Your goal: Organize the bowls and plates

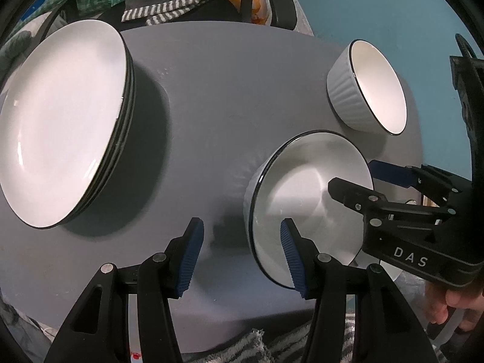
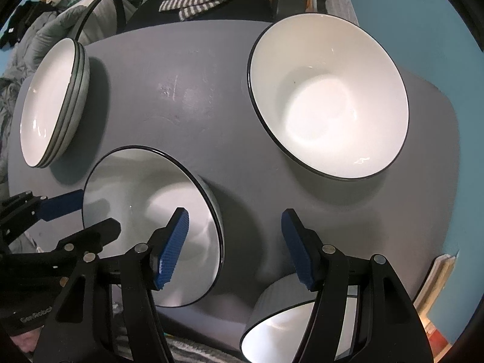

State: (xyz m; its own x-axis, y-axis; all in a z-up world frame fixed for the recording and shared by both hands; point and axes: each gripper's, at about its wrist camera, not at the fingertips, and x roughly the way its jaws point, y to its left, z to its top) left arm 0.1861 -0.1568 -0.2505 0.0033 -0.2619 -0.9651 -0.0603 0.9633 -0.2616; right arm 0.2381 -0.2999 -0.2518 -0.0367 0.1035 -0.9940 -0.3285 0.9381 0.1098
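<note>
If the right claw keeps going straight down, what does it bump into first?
Probably the rim of the nearer white black-rimmed bowl. The right claw straddles that edge, one finger inside, the other over the grey table. Depth is unclear.

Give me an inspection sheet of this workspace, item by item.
Surface: grey table, scuffed patch visible.
Job's things: stack of plates on the table; near bowl, far bowl and third bowl, each standing apart.
Clutter: nothing seen on the table.
Grippers: left tool open, straddling the near bowl's rim; right tool open, straddling its opposite rim.
Cables: nothing seen.
Surroundings: striped cloth, blue wall, piled clothing behind.
</note>
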